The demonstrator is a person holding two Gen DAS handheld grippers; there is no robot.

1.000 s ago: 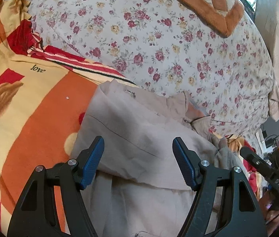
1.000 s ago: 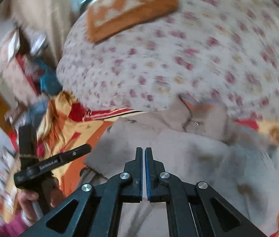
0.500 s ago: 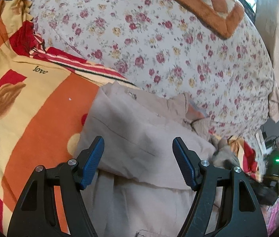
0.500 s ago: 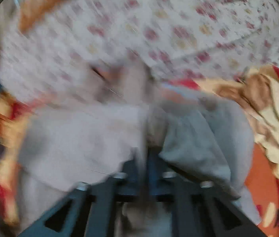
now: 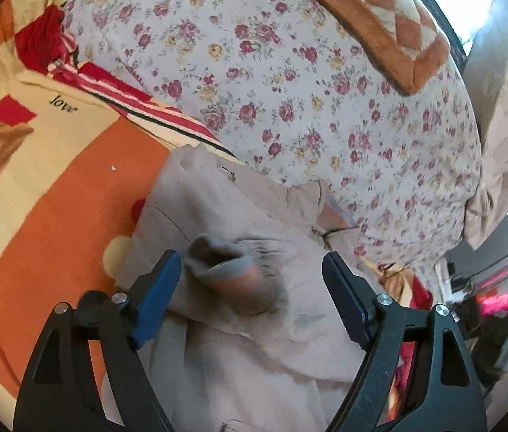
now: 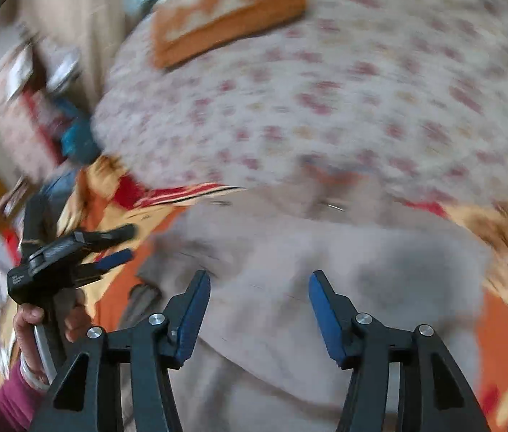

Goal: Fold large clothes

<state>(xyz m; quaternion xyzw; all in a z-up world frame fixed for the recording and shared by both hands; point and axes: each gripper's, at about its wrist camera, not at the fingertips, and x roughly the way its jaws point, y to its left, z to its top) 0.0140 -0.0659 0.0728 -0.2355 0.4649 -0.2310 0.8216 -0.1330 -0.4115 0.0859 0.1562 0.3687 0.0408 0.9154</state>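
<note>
Left gripper (image 5: 250,295): jaws spread wide, holding nothing; poised just above the garment; also seen from the right wrist view (image 6: 110,248), held in the person's hand (image 6: 31,318).
Right gripper (image 6: 258,309): jaws parted, nothing between them; hovers over the garment's middle; this view is motion-blurred.
Garment (image 5: 254,327): large beige piece of clothing, lying partly folded on the blanket, its far edge against the quilt.
Sleeve cuff (image 5: 232,270): grey, bunched and blurred, lying on the garment between the left gripper's fingers.
Blanket (image 5: 49,180): orange, cream and red, printed with the word "love"; spread under the garment.
Quilt (image 5: 290,82): white with red roses, heaped behind the garment.
Cushion (image 5: 369,18): orange and cream checks, resting on the quilt.
</note>
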